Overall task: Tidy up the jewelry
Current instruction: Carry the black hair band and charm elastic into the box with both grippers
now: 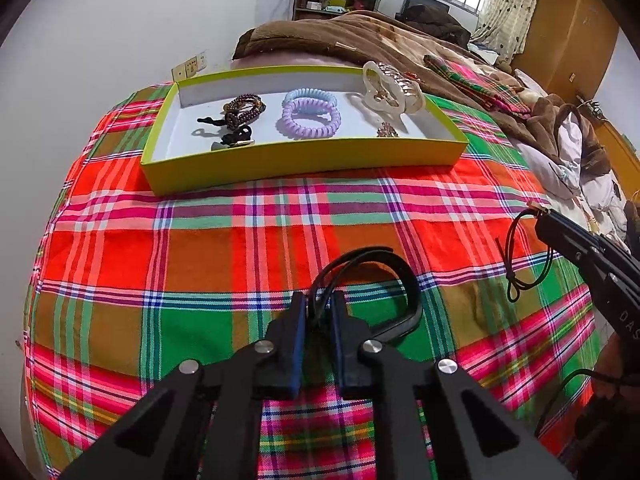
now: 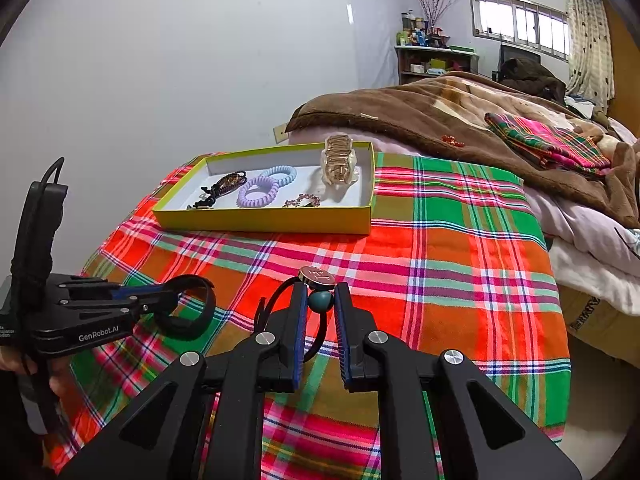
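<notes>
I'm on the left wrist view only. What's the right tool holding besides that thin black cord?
Observer: The right tool pinches a teal bead on that cord, with a round metal charm above it.
Operator: And what is my left tool holding?
Observer: The left tool grips a wide black band, which forms a full closed loop.
Operator: Anything near the clear hair clip?
Observer: A small pink beaded piece lies in the yellow tray, left of the hair clip.

Small pinkish trinket (image 1: pixel 387 131) in box (image 1: pixel 304 160): too tiny to ID.
</notes>
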`<state>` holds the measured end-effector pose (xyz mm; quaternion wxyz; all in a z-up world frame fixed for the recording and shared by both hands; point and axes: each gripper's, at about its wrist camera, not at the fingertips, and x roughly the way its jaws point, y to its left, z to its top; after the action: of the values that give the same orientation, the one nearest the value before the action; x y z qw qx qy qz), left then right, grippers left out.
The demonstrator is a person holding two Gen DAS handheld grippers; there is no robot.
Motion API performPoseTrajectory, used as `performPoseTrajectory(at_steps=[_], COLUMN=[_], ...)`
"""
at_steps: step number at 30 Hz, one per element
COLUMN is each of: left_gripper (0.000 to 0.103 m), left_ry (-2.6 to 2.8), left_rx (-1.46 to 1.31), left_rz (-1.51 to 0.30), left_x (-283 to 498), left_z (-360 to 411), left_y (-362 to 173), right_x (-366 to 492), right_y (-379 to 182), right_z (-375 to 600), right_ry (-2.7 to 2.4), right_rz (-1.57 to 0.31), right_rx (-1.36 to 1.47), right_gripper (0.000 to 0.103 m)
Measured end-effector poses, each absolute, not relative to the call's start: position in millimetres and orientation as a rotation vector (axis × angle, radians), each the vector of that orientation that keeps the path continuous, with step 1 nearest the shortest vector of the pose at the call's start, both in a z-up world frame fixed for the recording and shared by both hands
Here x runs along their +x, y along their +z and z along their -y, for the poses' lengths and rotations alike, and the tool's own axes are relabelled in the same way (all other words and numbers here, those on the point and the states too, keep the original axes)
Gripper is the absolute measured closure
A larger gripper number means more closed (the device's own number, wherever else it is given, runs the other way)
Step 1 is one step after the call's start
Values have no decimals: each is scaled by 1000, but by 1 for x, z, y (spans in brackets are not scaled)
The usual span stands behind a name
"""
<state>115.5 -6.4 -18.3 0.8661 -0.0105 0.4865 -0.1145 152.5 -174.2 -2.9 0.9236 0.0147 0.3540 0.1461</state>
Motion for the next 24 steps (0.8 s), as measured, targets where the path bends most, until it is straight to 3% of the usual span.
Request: performPoseTrajectory(at_steps=[24], left_gripper=[91], left_ry=[-256], left_rx=[-36], left_rz=[-970], left_x=[108], left_z=[2], left_y=[0], right_x=[145], right_y=[9], right_z=[169], right_ry=[298], right_rz=[-696], right_rx=[29], right_gripper=[89])
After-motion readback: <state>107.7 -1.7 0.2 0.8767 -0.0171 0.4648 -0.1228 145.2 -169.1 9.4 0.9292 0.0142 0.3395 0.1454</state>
